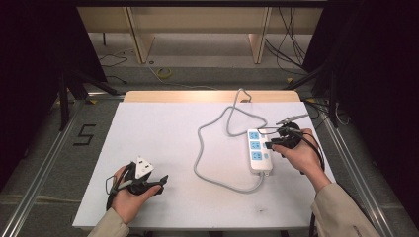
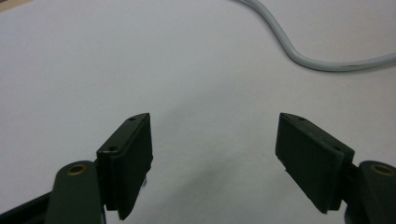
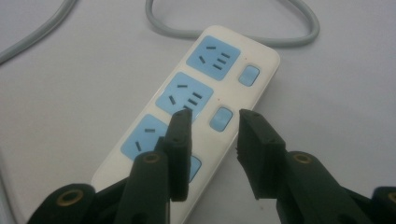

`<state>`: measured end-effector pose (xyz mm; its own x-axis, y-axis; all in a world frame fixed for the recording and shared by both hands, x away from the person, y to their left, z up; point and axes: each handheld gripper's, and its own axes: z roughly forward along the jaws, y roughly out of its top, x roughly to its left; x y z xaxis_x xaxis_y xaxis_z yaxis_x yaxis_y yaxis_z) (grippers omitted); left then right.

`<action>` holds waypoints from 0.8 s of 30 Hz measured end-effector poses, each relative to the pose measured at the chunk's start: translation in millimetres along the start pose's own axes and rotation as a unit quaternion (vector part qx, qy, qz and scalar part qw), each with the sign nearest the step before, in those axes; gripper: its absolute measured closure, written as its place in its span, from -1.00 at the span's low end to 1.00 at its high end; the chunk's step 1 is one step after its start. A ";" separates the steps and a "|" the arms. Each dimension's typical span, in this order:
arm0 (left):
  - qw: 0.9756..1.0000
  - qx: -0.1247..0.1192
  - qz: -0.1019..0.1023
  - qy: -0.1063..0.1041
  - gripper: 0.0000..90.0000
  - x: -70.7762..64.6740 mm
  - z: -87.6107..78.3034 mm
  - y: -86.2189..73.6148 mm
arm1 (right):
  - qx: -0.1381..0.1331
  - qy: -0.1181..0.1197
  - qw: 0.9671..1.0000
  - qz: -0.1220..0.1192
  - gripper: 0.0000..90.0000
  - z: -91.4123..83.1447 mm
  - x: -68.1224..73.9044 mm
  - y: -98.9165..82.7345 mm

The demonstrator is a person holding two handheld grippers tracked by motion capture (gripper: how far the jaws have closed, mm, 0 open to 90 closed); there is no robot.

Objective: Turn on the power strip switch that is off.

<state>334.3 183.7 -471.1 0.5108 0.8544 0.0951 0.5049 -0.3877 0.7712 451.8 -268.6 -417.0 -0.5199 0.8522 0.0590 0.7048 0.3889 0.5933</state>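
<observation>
Right gripper partly open, nothing gripped, jaws over the white power strip near its middle switch. Strip lies flat on the table, right side, grey cable looping beside it. Left gripper wide open, empty, over bare table near the front-left.

A lab is suggested by black curtains, an aluminium frame, loose floor cables and a white-covered bench.

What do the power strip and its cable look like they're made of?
Power strip: looks like glossy white moulded plastic, going by its soft sheen and rounded edges, with matte blue socket faces. Cable: probably grey rubber or PVC sheathing, since it lies in loose, smooth curves.
</observation>
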 end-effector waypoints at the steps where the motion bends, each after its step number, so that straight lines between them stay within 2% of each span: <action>1: 1.000 0.000 0.000 0.000 -0.40 0.0 0.0 0.0 | -0.003 0.001 1.000 0.002 0.44 -1.4 0.7 -2.0; 15: 1.000 0.000 -0.003 0.001 -0.40 0.5 0.0 -0.4 | -0.036 0.010 0.999 0.009 0.19 -11.1 3.3 -27.4; 24: 1.000 0.000 -0.003 0.002 -0.40 0.6 -0.2 -0.6 | -0.053 0.015 0.998 -0.002 0.09 -13.9 4.6 -47.2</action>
<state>334.2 184.5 -471.3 0.5053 0.8579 0.0936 0.5080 -0.3834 0.7713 409.4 -287.8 -433.6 -0.5382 0.8390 0.0799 0.6486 0.3517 0.6750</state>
